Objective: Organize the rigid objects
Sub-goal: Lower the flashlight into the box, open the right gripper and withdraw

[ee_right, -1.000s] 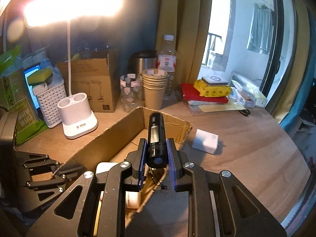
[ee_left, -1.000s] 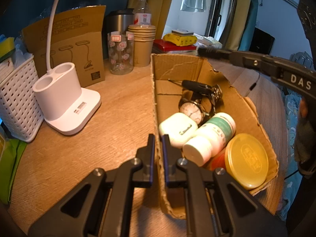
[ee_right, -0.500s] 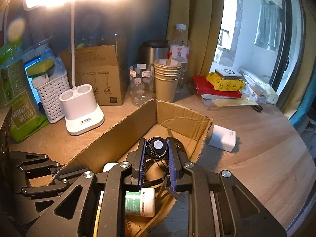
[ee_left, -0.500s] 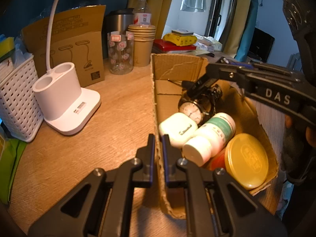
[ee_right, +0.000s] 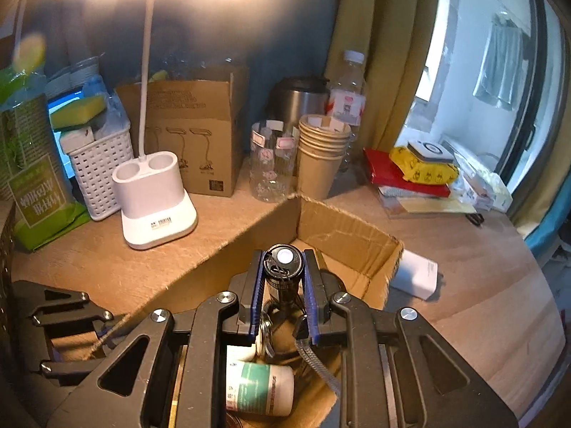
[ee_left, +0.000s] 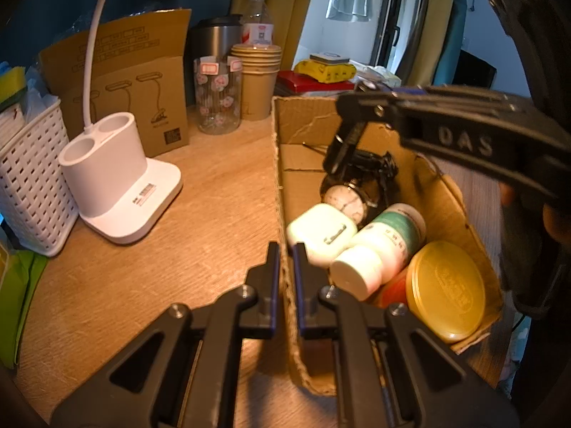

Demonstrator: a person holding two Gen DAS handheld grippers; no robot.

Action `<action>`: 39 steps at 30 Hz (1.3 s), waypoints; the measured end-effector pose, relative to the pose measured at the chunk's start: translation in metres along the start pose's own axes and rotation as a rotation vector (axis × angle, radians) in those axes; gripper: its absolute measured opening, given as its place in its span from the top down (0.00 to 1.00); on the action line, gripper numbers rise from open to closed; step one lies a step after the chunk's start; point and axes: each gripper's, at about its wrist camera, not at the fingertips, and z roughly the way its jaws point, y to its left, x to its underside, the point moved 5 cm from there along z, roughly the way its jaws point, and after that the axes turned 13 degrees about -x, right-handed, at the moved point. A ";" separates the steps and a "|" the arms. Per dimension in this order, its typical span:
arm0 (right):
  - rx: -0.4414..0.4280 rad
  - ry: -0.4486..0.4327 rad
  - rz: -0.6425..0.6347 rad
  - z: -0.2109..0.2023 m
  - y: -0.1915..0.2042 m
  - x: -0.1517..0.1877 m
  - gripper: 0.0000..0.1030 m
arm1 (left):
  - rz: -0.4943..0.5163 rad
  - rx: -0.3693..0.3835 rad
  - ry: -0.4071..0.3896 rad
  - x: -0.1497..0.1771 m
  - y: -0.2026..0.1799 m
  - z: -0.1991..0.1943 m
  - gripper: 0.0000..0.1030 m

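We hold the box wall with one tool and lower a torch into the box with the other.

Nearest us in the left wrist view, our left gripper [ee_left: 284,264] is pinched nearly closed on the near wall of the torn brown cardboard box [ee_left: 282,164], just as it was a second ago. Inside the box, at about 2 o'clock from that grip, lie a white rounded case [ee_left: 321,228], a white bottle with a green label [ee_left: 378,249] and a round yellow lid [ee_left: 446,289]. Beyond them, toward 1 o'clock, our right gripper [ee_right: 280,285] clamps a black cylindrical flashlight [ee_right: 283,267]; a second ago it lay level above the box rim, and now it stands tail-end toward the camera down inside the box, over the round-faced watch [ee_left: 344,198]. Farthest, at 10 o'clock, the white desk lamp base [ee_left: 117,182] is unmoved.
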 end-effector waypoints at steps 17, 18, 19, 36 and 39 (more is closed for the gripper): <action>-0.077 0.120 -0.026 0.029 0.010 0.004 0.78 | -0.001 -0.001 -0.001 0.000 0.000 0.002 0.92; -0.081 0.122 -0.028 0.028 0.012 0.005 0.75 | 0.000 -0.002 -0.002 0.000 0.000 0.002 0.92; -0.080 0.120 -0.029 0.027 0.013 0.005 0.73 | 0.002 -0.002 -0.004 0.000 0.000 0.002 0.92; -0.137 0.051 0.019 0.001 0.020 0.016 0.46 | -0.002 -0.004 -0.004 0.000 0.002 0.003 0.92; -0.120 0.033 0.046 -0.004 0.011 0.018 0.43 | -0.001 -0.004 -0.005 0.000 0.003 0.004 0.92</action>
